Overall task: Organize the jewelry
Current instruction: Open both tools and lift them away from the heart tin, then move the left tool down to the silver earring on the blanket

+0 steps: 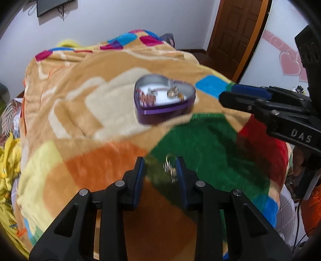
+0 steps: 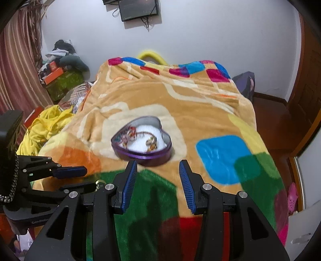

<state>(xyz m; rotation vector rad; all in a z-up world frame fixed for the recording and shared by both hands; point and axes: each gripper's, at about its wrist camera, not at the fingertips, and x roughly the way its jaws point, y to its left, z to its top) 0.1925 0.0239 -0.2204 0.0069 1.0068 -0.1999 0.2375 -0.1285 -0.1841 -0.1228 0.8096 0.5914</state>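
A purple heart-shaped tin (image 1: pixel 164 112) (image 2: pixel 144 157) lies open on a colourful blanket (image 1: pixel 96 66) (image 2: pixel 200 108), with several rings, earrings and a chain on its white lining. My left gripper (image 1: pixel 160 161) (image 2: pixel 88 178) is open just above the blanket, nearer than the tin. A small silver jewellery piece (image 1: pixel 170 170) (image 2: pixel 100 183) sits between its jaws, close against the right pad; it is blurred, and the other pad stands well clear of it. My right gripper (image 2: pixel 158 166) (image 1: pixel 226 94) is open with nothing between its fingers, just short of the tin's near wall.
The blanket drops off at its right edge towards a wooden floor and door (image 1: pixel 236 30). Yellow cloth (image 2: pixel 44 124) and a pile of boxes and clothes (image 2: pixel 60 74) lie at the left. A screen (image 2: pixel 138 9) hangs on the far wall.
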